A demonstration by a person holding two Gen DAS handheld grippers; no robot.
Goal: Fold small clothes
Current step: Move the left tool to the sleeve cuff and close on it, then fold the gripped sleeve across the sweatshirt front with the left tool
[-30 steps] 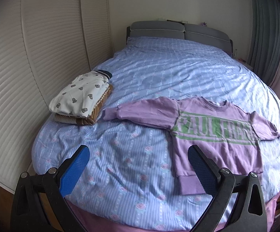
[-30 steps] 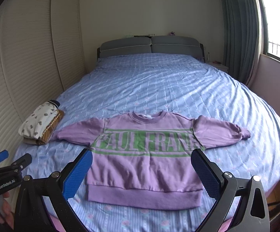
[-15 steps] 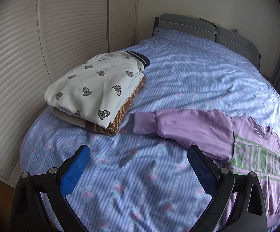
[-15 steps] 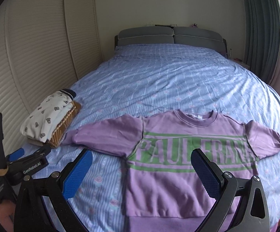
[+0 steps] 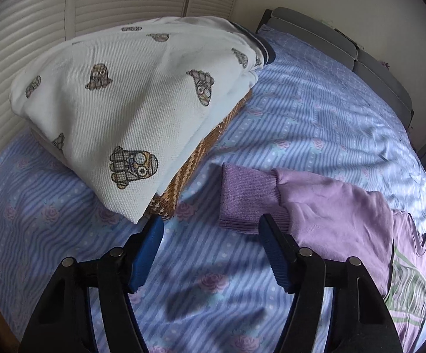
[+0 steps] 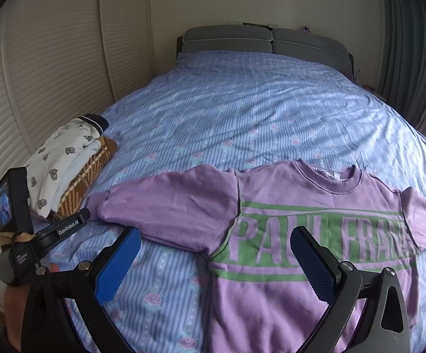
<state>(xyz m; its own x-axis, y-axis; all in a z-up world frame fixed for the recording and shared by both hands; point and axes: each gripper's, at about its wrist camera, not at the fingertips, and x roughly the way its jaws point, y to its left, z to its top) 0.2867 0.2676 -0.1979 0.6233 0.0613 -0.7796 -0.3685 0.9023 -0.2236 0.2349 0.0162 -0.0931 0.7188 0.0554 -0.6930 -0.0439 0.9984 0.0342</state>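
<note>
Sweatshirt (image 6: 301, 235) lies flat and face up on bed (image 6: 257, 103), sleeves spread, ready for folding. Left gripper (image 5: 210, 229) closing just short of cuff (image 5: 248, 203), nothing between pads yet. Right gripper (image 6: 213, 244) wide apart, empty, above chest. Folded stack (image 5: 130, 103) kept aside.

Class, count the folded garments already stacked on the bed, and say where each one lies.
2: a white printed garment on top, a brown patterned one beneath it, stacked at the bed's left edge. More may be hidden underneath.
</note>
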